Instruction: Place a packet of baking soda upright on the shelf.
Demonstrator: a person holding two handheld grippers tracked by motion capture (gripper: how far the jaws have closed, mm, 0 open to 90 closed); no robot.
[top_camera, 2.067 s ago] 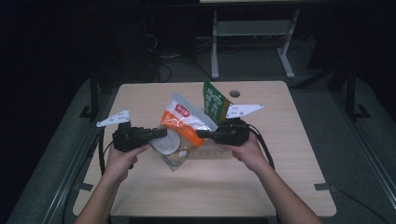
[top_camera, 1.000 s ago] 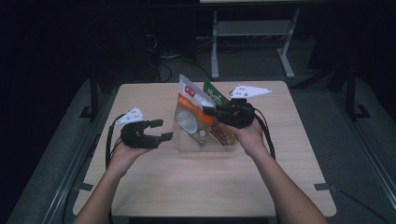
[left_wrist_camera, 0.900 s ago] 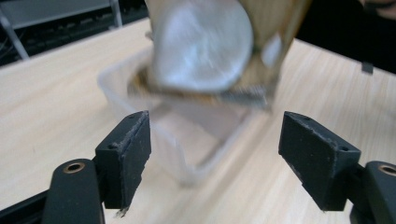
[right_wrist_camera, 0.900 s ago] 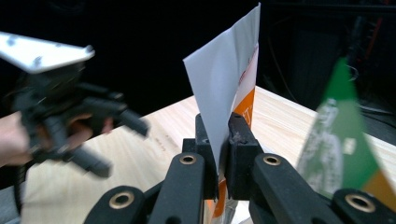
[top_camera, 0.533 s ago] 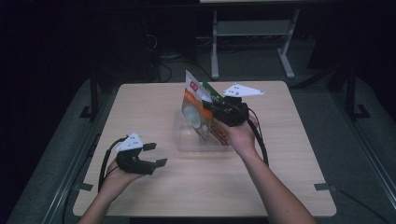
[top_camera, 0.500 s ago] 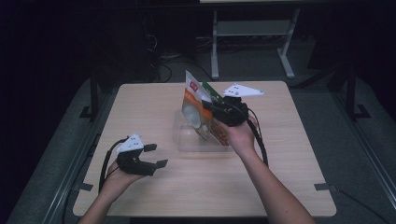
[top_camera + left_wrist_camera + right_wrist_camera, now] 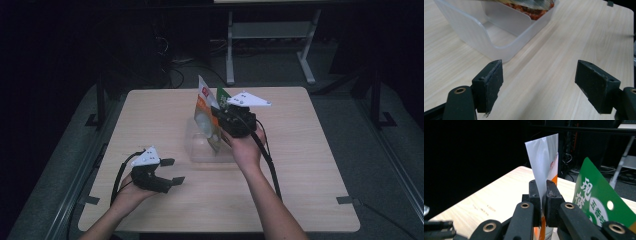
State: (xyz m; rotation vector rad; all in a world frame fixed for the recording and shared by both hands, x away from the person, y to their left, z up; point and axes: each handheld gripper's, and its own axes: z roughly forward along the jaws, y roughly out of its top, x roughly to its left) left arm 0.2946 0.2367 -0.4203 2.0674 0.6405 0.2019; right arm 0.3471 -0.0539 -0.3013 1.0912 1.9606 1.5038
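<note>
An orange and white snack bag [image 7: 204,111] stands upright with its lower end in a clear plastic container [image 7: 196,150] at the table's middle. My right gripper [image 7: 220,118] is shut on the bag's edge; in the right gripper view the pads [image 7: 535,192] pinch the white film of the bag [image 7: 546,152]. A green packet [image 7: 596,202] stands just right of it. My left gripper [image 7: 173,171] rests low near the table's front left, open, with nothing between its jaws, which have just been opening a little wider. Ahead of it [image 7: 540,80] are the container [image 7: 486,32] and the bag's bottom [image 7: 531,7].
The wooden table [image 7: 310,150] has bare room right of the container and along the front. Dark floor, cables and a white table frame [image 7: 270,35] lie beyond the far edge. Cables trail from both grippers toward the person.
My left gripper let go of the bag, then sank back to the front left of the table. My right gripper stood the bag more upright over the container.
</note>
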